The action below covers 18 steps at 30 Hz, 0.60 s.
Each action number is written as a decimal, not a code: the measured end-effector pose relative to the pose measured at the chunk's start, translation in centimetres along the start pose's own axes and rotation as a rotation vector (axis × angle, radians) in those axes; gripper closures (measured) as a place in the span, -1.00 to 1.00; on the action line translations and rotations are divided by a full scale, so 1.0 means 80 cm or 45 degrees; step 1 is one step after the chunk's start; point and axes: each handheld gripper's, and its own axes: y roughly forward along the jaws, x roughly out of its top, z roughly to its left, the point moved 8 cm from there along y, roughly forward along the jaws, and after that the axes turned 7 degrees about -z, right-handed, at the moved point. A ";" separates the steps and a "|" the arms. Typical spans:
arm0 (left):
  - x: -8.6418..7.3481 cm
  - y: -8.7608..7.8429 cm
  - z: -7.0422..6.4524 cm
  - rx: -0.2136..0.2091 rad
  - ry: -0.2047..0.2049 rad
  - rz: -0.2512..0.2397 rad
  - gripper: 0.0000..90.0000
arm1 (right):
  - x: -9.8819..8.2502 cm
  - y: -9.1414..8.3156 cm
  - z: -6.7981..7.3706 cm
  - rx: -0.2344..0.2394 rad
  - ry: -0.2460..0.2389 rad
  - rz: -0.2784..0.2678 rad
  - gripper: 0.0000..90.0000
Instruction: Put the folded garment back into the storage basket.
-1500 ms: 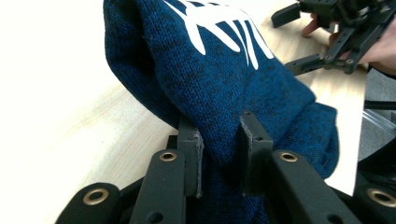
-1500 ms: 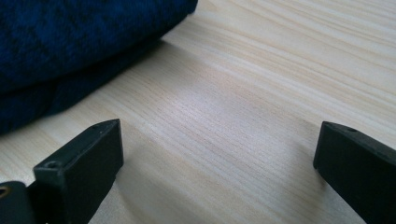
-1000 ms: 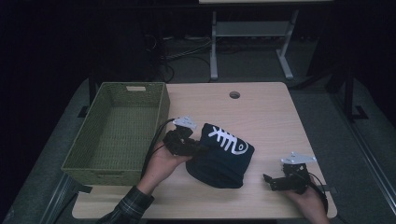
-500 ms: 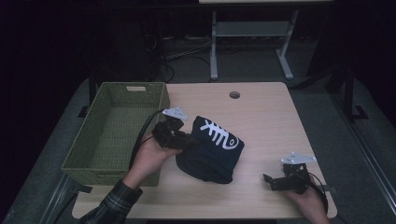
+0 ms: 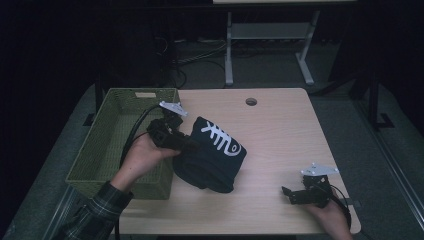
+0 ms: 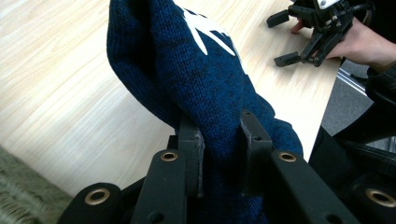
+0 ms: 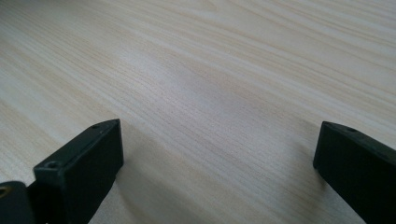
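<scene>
A dark blue knitted garment with a white fishbone print hangs bunched from my left gripper, which is shut on a fold of it just right of the green woven basket. In the left gripper view the knit is pinched between both jaws, and its lower part still trails on the table. My right gripper rests near the table's front right corner, open with nothing between its jaws. The right gripper view shows bare wood between the wide-apart jaws.
The light wooden table has a round cable hole at its back edge. The basket stands on the table's left side. A white desk frame and cables lie on the dark floor behind.
My left gripper has risen and moved left toward the basket, lifting the blue garment off the table with it. The right gripper has stayed in place.
</scene>
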 end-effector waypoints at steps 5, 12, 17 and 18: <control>0.006 -0.018 0.007 -0.009 -0.039 -0.006 0.66 | 0.000 0.000 0.000 0.000 -0.001 0.000 -0.97; 0.015 -0.046 0.013 0.021 -0.046 -0.032 0.66 | 0.000 0.000 0.000 -0.001 0.002 0.000 -0.97; 0.019 -0.065 0.018 0.054 -0.050 -0.045 0.66 | 0.000 0.000 0.000 -0.001 0.002 0.001 -0.97; 0.019 -0.069 0.019 0.061 -0.049 -0.047 0.66 | 0.000 0.000 0.000 -0.001 0.002 0.001 -0.97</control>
